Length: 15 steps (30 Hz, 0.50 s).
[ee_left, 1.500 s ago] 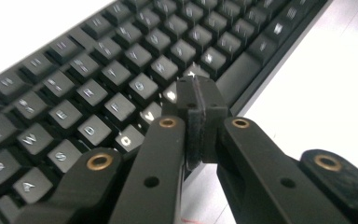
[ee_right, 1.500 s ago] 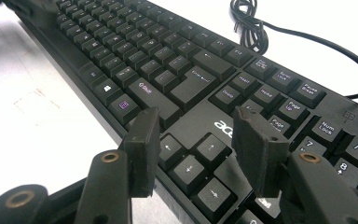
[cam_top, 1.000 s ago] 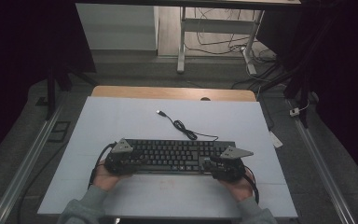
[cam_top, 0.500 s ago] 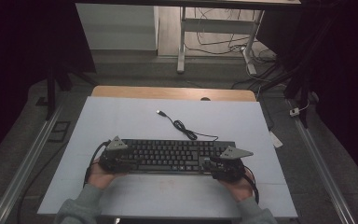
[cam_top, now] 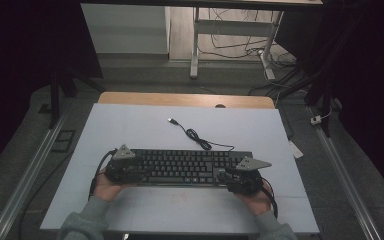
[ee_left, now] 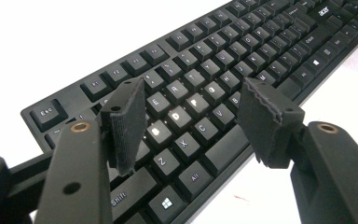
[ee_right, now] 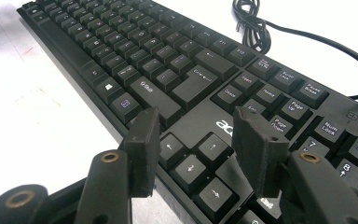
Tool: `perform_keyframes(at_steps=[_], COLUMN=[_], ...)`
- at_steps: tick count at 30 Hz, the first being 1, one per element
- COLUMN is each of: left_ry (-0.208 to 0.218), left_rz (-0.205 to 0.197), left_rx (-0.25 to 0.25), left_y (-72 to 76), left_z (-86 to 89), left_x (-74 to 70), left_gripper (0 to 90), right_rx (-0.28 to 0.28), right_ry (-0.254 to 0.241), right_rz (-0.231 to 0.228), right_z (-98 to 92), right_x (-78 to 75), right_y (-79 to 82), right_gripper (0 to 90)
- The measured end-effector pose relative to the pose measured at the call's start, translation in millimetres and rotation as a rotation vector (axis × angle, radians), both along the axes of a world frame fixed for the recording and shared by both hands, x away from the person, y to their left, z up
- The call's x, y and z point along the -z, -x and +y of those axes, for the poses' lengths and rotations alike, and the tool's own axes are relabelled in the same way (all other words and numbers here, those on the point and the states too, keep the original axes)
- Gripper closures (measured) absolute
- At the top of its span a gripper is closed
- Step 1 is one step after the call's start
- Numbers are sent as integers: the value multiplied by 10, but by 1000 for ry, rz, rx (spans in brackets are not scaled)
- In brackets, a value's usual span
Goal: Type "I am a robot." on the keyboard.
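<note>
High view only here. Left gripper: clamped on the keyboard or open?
Observer: Open. The left gripper has just been opening its jaws. The keyboard lies under them, with its S, D and X keys showing between the pads, and neither pad presses on it.
Operator: Right gripper?
Observer: The right gripper is open too, with its jaws over the arrow keys.
Operator: Any brand on it?
Observer: Yes, white acer lettering sits just above the arrow keys.
</note>
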<state>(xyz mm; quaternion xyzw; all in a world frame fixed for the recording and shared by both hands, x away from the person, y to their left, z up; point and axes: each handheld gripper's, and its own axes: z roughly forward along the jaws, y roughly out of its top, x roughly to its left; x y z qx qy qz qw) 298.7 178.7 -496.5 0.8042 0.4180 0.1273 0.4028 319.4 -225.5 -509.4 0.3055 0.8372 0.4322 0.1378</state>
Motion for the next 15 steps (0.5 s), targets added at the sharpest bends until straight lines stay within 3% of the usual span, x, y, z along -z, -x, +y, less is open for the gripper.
perform_keyframes(at_steps=[5, 15], left_ry=[-1, -48], left_rz=[-3, -2], left_rx=[-9, 15], left_y=[-14, -162], left_z=[-8, -123], left_x=[-12, -16], left_gripper=[416, 427], right_rx=[-4, 4], right_ry=[-2, 1], right_rz=[1, -1], right_z=[12, 2], right_x=[5, 2], right_y=[2, 7], right_gripper=[519, 519])
